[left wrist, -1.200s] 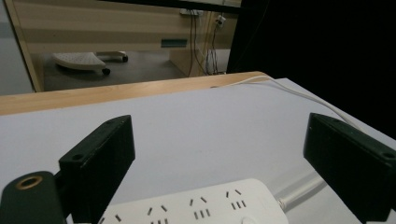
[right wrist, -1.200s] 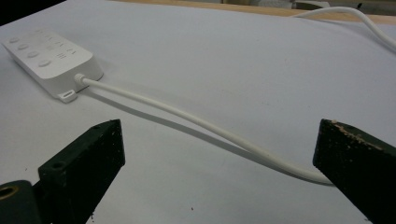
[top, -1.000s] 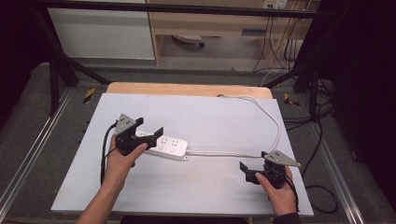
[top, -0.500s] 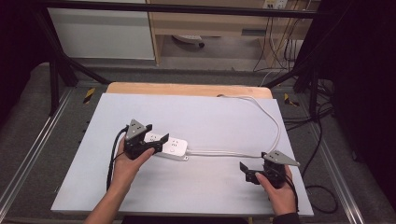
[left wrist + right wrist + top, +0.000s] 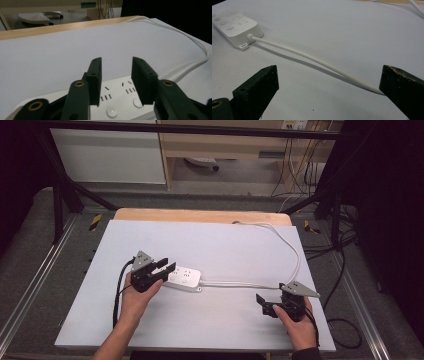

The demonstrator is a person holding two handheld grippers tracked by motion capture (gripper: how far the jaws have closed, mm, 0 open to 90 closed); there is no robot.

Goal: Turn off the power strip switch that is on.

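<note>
My left gripper [image 5: 164, 267] hovers with fingers [image 5: 95, 75] half spread over the smooth white power strip [image 5: 184, 278]; my right gripper [image 5: 263, 304] gapes wide beside its round cable [image 5: 312, 59].

- The white table surface [image 5: 225, 245] lies over a wooden tabletop [image 5: 200, 215].
- Beyond the wooden tabletop stands a white cabinet [image 5: 110, 155].
- Right of that tabletop, dark cables [image 5: 345, 270] trail across the floor.
</note>
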